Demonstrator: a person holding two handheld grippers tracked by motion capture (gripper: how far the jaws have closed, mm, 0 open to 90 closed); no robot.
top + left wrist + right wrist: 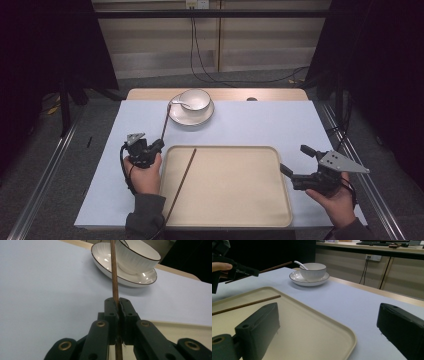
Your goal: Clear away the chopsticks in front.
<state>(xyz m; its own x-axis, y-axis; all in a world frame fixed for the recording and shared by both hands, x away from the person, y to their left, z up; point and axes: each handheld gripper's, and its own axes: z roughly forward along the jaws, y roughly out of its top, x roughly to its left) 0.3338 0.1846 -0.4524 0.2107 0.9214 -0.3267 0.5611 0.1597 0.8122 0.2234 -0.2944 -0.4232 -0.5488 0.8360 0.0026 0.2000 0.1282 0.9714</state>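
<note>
Nearest the high view, our two forearms come in at the bottom edge, each hand carrying a hand-held gripper. Largest item: the surface (pixel 260 120), covered pale blue. On it, close to us, sits the beige tray (pixel 235 200), holding one brown chopstick (pixel 182 180) that lies diagonally along its left part, the near end overhanging the rim.

At the far side stands a white plate (pixel 200 116) with a bowl (pixel 196 99) on it and a spoon (pixel 180 103) resting in the bowl.

Left hand-held gripper (pixel 150 147), just beside the tray's far-left corner: jaws closed on a second chopstick (pixel 114 277), which rises toward the plate. Grip point is near one end, so most of the stick is cantilevered.

Right hand-held gripper (pixel 295 165), at the tray's right rim: jaws wide apart, nothing between them.

Handling judgement: both sticks look thin, stiff, light, likely smooth wood; we expect them to roll or pivot in a narrow pinch. Taking hold nearer the middle should reduce swing. The crockery is breakable; we keep the free tip away from it.
</note>
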